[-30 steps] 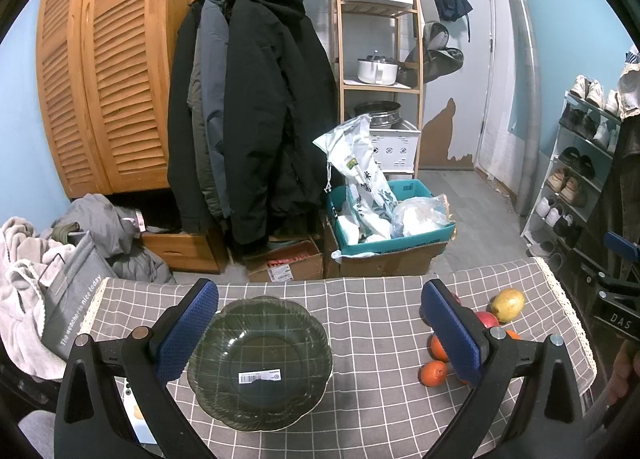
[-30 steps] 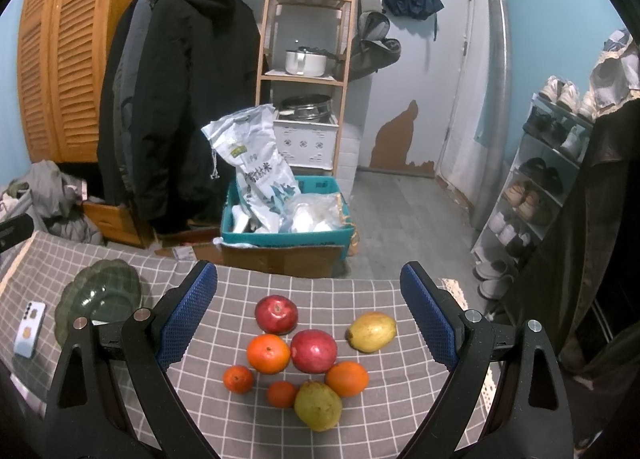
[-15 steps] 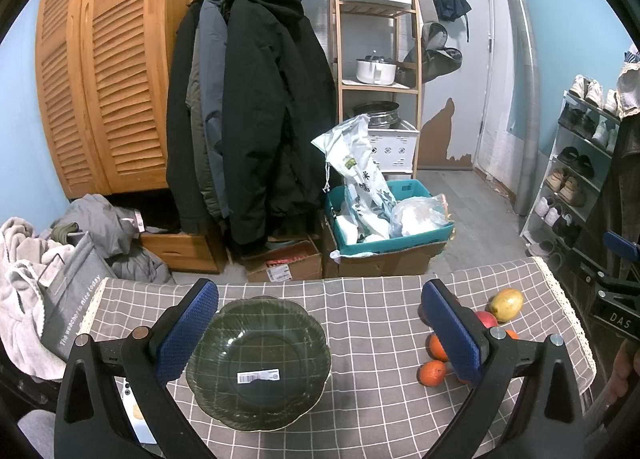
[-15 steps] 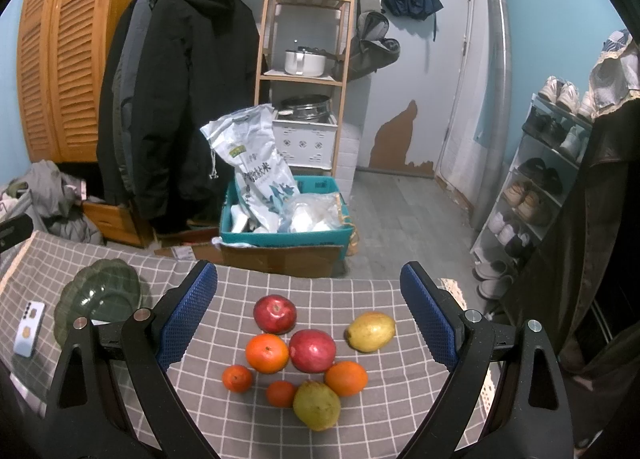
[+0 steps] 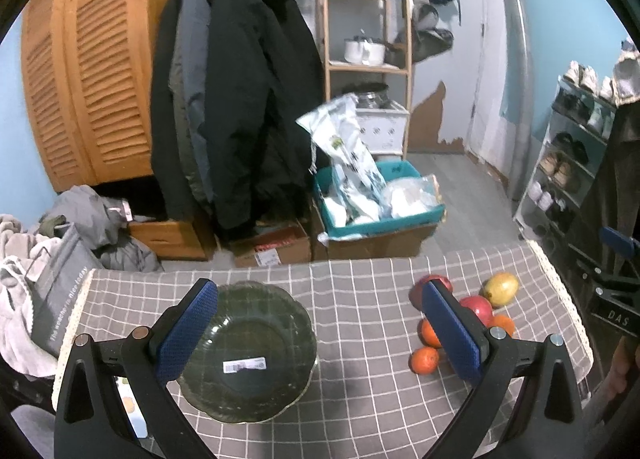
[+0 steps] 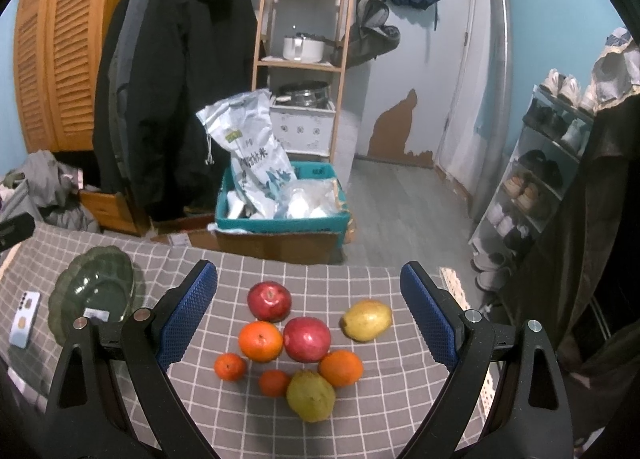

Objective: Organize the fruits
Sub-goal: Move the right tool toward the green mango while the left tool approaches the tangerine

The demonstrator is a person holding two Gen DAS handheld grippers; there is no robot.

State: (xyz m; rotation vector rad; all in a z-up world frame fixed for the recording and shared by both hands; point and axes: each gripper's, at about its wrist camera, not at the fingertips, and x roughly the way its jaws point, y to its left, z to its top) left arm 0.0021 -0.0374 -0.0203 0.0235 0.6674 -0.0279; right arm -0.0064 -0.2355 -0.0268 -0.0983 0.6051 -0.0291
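Note:
A dark green glass bowl [image 5: 244, 351] sits on the checked tablecloth, empty but for a label; it also shows in the right wrist view [image 6: 96, 295]. My left gripper [image 5: 320, 335] is open and empty, above the cloth just right of the bowl. A pile of fruit lies on the right: two red apples [image 6: 269, 301] [image 6: 307, 339], several oranges [image 6: 261, 341], a yellow pear [image 6: 366, 319] and a green pear [image 6: 311, 395]. My right gripper [image 6: 308, 323] is open and empty, hovering over the pile.
A phone [image 6: 25, 318] lies left of the bowl. The table's far edge [image 5: 256, 267] drops to the floor with boxes and a teal crate [image 6: 280, 215]. A shoe rack [image 6: 532, 187] stands at the right.
The left gripper view has shifted slightly right and tilted, so the bowl sits a little further left. The right gripper has barely moved. Both stay open.

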